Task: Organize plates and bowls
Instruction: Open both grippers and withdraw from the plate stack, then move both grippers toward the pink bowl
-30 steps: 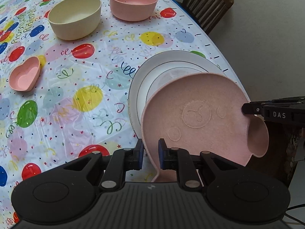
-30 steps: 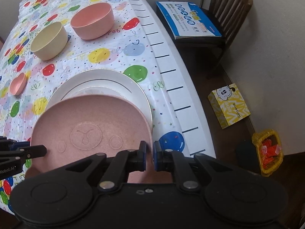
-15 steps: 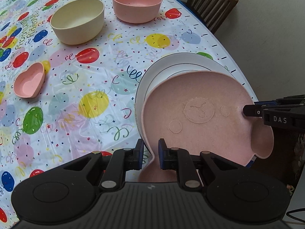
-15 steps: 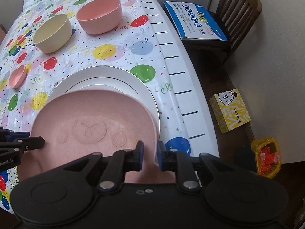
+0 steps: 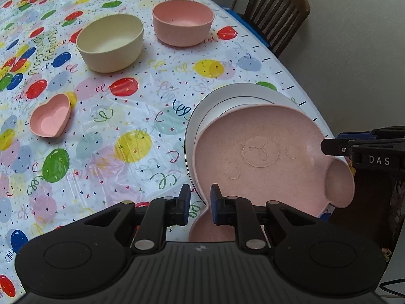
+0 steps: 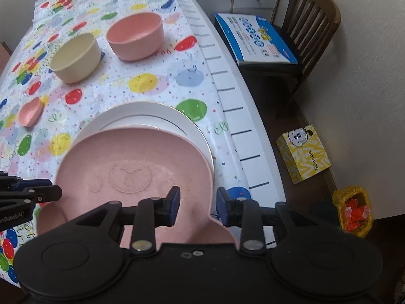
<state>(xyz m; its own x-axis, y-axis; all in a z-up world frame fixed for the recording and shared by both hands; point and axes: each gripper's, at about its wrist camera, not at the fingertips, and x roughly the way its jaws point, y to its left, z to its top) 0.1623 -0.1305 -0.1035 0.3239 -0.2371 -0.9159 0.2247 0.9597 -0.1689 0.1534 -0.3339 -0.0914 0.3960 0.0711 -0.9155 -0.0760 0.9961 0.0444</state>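
Pink bear-faced plate sits on the white plate at the tabletop's near right edge. Your left tongs clamp its ear notch; your right tongs are opening, rim between, pads clear. Release left next, then nest the cream bowl and pink bowl farther back. Only the right view shows the floor.
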